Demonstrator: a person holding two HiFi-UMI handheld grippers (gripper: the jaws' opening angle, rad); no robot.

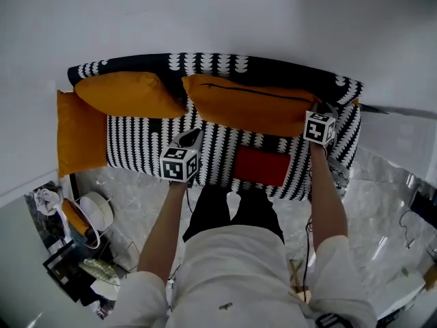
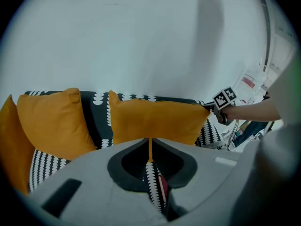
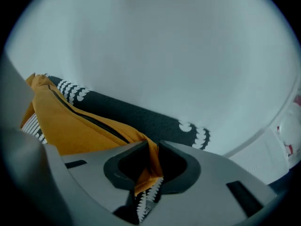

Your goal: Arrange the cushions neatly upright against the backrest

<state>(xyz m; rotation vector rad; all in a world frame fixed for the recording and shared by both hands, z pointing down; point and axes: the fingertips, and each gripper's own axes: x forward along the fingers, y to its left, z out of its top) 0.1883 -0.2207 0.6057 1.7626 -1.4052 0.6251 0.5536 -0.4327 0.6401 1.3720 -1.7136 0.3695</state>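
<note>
Seen from above, a person stands at the front edge of a sofa covered in black cloth with white marks, both arms stretched forward.

Left gripper: it hangs over the seat, just short of the lower left edge of the long cushion. Its jaws are pressed almost together with nothing between them. Only a thin slit remains, through which the cushion and seat beyond can be seen in the left gripper view.

Right gripper: its jaws are clamped on a fold of orange cloth at the long cushion's right-hand corner, as the right gripper view shows.

Seat: a flat red thing lies on it between the two arms.

Long cushion: orange and oblong, it stands on one long edge and leans on the backrest. Its long axis runs left to right along the sofa. The zip edge is uppermost, and the broad face is turned towards the person.

Square cushion: orange, propped against the backrest to the left, just beside the long one.

Third cushion: orange, upright at the left armrest.

Behind the sofa is a plain white wall.
</note>
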